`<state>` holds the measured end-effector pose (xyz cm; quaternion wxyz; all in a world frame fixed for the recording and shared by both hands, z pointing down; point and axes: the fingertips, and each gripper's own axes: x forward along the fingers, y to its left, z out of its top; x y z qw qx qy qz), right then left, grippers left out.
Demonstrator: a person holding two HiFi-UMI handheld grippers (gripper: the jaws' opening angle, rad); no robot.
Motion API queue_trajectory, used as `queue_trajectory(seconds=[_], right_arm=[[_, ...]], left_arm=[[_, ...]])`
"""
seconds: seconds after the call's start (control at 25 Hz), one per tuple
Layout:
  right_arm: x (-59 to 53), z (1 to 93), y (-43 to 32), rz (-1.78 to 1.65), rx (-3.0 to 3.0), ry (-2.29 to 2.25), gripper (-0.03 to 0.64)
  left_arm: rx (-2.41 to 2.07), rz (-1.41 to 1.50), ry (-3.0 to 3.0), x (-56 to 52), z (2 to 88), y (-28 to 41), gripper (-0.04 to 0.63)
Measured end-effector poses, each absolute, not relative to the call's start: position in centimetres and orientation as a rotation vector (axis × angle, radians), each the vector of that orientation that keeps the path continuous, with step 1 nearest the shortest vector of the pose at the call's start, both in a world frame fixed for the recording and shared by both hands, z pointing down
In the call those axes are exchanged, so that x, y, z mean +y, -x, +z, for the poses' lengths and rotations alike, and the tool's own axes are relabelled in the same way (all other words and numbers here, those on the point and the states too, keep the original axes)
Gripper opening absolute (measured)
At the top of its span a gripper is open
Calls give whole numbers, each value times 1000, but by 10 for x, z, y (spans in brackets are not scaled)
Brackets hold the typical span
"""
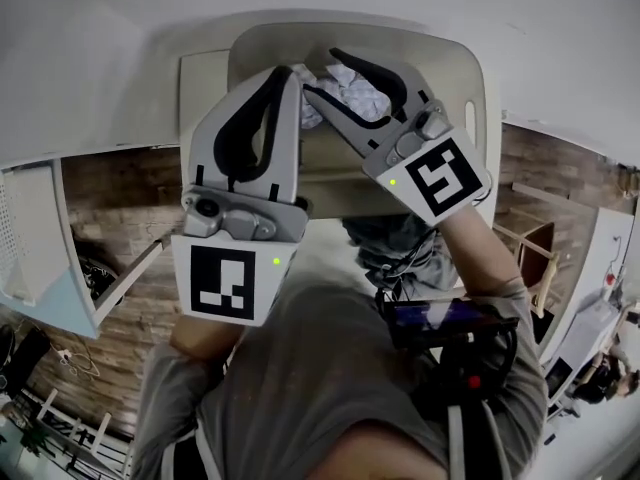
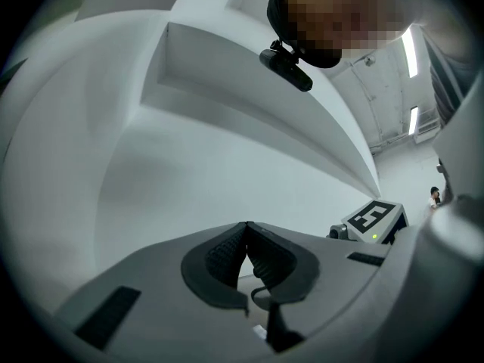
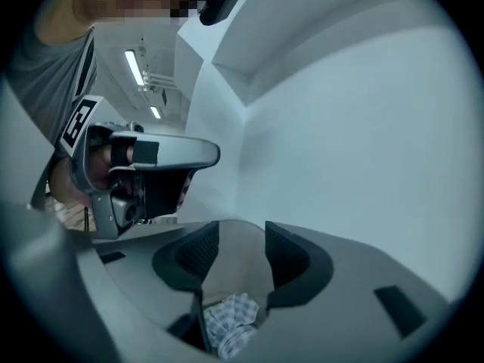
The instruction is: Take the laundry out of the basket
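Observation:
A beige laundry basket (image 1: 472, 80) stands against a white wall, seen from above in the head view. A pale checked cloth (image 1: 356, 92) lies crumpled inside it. Both grippers are held above the basket, tips close together. My left gripper (image 1: 291, 72) has its jaws pressed together with nothing between them (image 2: 246, 226). Beside it, my right gripper (image 1: 320, 71) is open; its pads (image 3: 290, 248) stand apart with an empty gap (image 3: 242, 230). The checked cloth (image 3: 231, 321) shows below that gap, clear of the pads.
A white wall (image 2: 227, 127) rises right behind the basket. Dark grey-blue fabric (image 1: 396, 240) sits below the basket's near edge. A white unit (image 1: 30, 258) stands at the left on a wood-pattern floor (image 1: 110, 188). A black device (image 1: 445, 320) hangs at the person's waist.

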<state>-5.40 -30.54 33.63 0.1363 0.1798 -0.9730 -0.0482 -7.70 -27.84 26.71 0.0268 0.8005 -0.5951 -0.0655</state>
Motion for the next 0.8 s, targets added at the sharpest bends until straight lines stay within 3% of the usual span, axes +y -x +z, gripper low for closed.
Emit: queue_trajectory(seconds=[0.8], right_arm=[[-291, 458, 88, -107, -2427, -106, 325]], left_arm=[[-1776, -265, -2450, -288, 268, 92, 8]])
